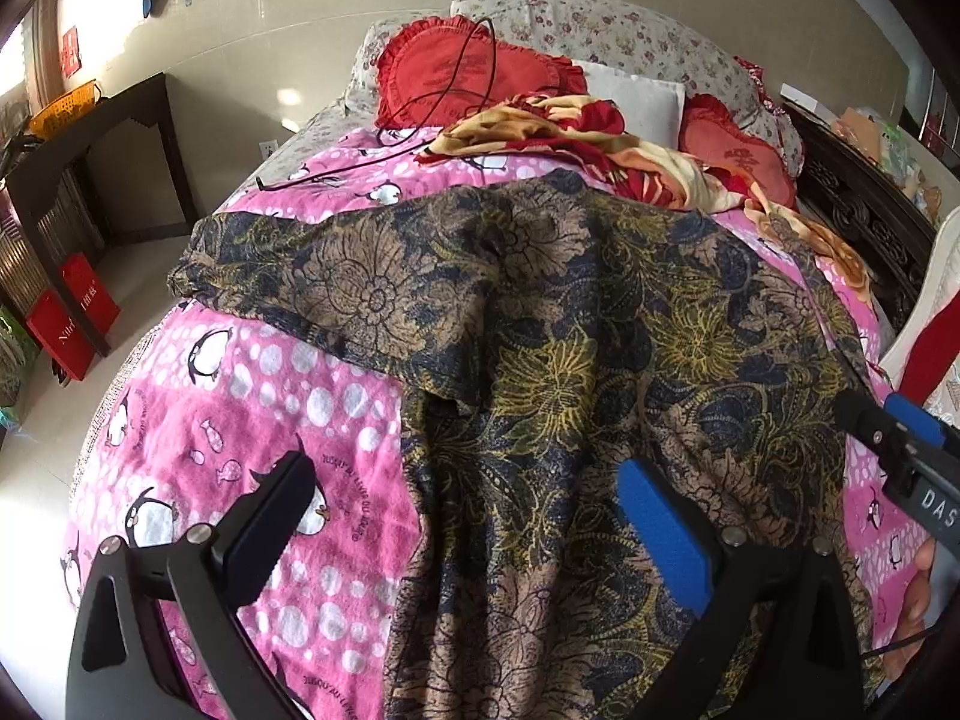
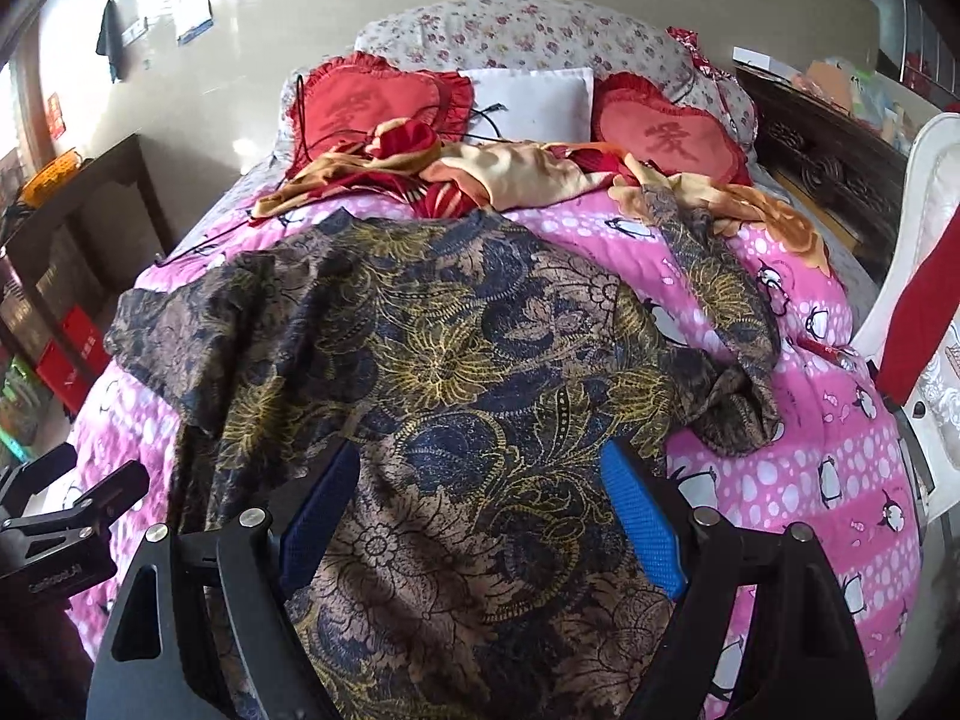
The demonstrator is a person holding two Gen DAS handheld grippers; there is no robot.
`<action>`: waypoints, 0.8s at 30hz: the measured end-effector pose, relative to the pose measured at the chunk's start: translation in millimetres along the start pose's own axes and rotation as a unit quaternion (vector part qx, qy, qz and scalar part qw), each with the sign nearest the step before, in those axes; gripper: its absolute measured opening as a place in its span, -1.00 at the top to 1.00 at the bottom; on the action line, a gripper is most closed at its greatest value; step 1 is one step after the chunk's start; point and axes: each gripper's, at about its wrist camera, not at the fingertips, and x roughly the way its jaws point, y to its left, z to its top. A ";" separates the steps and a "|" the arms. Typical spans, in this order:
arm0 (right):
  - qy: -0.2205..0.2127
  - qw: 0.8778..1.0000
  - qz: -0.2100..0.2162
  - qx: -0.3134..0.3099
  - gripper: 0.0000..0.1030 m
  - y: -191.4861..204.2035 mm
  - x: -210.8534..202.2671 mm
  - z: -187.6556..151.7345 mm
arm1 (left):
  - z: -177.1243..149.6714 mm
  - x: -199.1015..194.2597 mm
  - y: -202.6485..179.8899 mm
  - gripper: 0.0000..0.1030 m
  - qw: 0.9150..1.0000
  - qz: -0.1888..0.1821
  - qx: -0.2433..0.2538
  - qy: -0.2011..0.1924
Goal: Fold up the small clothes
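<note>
Both grippers, left gripper (image 1: 462,516) and right gripper (image 2: 480,516), fingers spread open, empty, above floral shirt (image 2: 432,372) spread on pink bedspread (image 2: 798,480). Right sleeve (image 2: 732,360) looks bunched; smooth it before folding.

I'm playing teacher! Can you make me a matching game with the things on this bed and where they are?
Things:
1. dark floral patterned shirt
2. red heart-shaped cushions
3. plain white pillow
4. thin black cable

Places:
A. between the two cushions
B. spread on the pink penguin blanket
C. looped over the left cushion
D. near the head of the bed, beside the white pillow

Pairs: 1-B, 2-D, 3-A, 4-C
</note>
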 end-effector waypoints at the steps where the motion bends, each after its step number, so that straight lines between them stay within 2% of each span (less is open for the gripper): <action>1: 0.001 1.000 -0.001 -0.002 -0.54 1.0 2.7 -0.8 | -0.2 1.2 0.0 -0.99 1.000 0.001 0.000 -0.001; 24: 0.023 1.000 0.004 0.005 -0.54 1.8 27.7 -7.4 | 0.2 18.8 -4.2 -0.99 1.000 0.010 0.007 0.009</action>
